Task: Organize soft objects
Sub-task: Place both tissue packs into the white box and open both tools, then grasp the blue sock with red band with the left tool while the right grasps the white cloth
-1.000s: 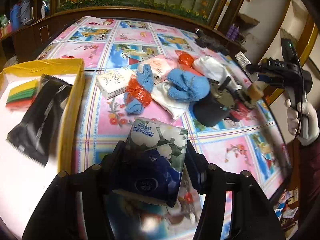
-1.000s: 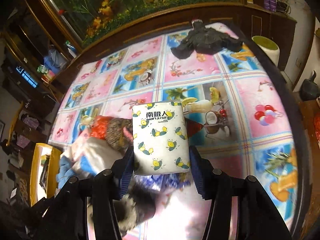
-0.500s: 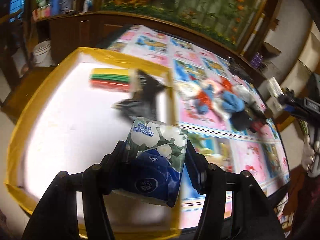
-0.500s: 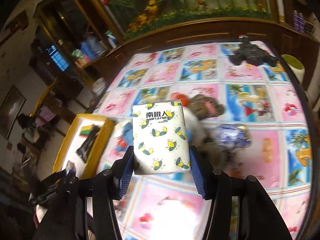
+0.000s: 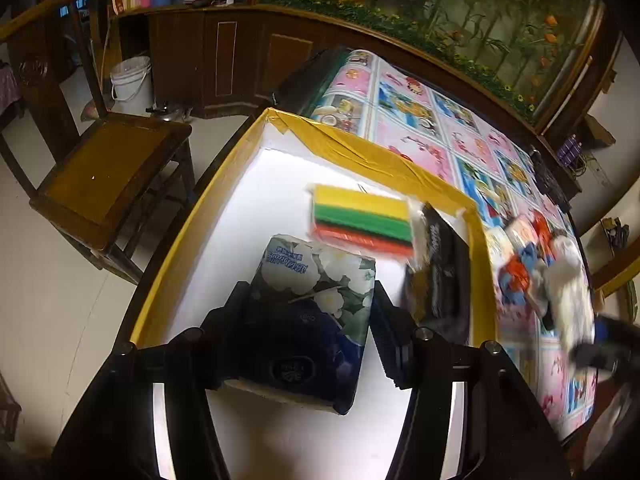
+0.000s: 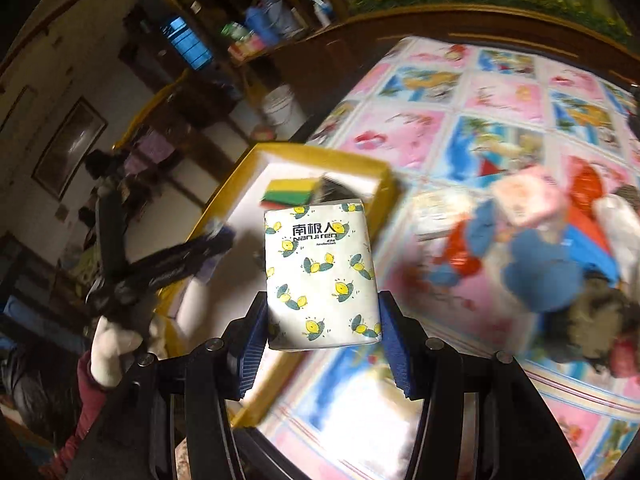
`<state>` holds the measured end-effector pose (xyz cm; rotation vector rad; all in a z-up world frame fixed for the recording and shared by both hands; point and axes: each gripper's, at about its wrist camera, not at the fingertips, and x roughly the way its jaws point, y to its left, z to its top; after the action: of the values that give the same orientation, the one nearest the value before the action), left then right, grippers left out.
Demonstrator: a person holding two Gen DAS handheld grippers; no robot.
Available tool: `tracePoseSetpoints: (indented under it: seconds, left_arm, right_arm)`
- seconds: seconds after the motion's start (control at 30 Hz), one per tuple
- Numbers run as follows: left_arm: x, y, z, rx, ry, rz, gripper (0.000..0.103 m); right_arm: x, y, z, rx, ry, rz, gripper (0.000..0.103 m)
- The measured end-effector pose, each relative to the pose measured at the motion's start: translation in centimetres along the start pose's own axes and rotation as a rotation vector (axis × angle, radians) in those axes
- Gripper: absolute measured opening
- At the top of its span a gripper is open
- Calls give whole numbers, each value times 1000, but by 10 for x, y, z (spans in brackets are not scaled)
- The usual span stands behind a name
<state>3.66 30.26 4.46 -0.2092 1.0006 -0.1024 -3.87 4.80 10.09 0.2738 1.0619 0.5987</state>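
Cartoon-print tablecloth [image 5: 420,120] carried a yellow-rimmed tray [image 5: 360,148]. Left gripper [image 5: 312,320] clamped a floral tissue pack [image 5: 316,276] above the tray floor; right gripper [image 6: 320,320] clamped a lemon-print tissue pack [image 6: 320,268] beside it (delivery step, probably). Next: lower, then release.

- My left gripper [image 5: 312,312] covers the lower half of the floral tissue pack [image 5: 316,276].
- Right of the yellow-rimmed box [image 5: 360,148], the pile of soft things [image 5: 536,264] on the worktop is smeared by blur.
- The black packet [image 5: 444,276] in that box is blurred; its print is unreadable.
- My lemon-print tissue pack [image 6: 322,272] hides part of the box.
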Motion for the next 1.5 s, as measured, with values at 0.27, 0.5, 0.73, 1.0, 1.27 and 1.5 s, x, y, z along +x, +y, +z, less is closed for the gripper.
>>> tracePoseSetpoints:
  seconds: [0.27, 0.5, 0.73, 1.0, 1.27, 1.5]
  left_arm:
    - [32, 0, 39, 15, -4, 3, 57]
    - [34, 13, 50, -67, -53, -58, 73]
    - [12, 14, 43, -96, -104, -100, 82]
    - [-26, -16, 30, -55, -126, -146, 82]
    - [-48, -87, -1, 65, -69, -288, 82]
    - [-37, -170, -46, 220, 42, -334, 82]
  right_arm:
    - [77, 31, 23, -11, 135, 150, 53]
    - [134, 33, 46, -52, 177, 58, 53]
    - [153, 21, 72, -82, 101, -97, 57]
    - [84, 13, 52, -78, -40, -43, 71]
    - [-67, -18, -29, -60, -311, -172, 81]
    - [-142, -75, -96, 0, -419, -374, 98]
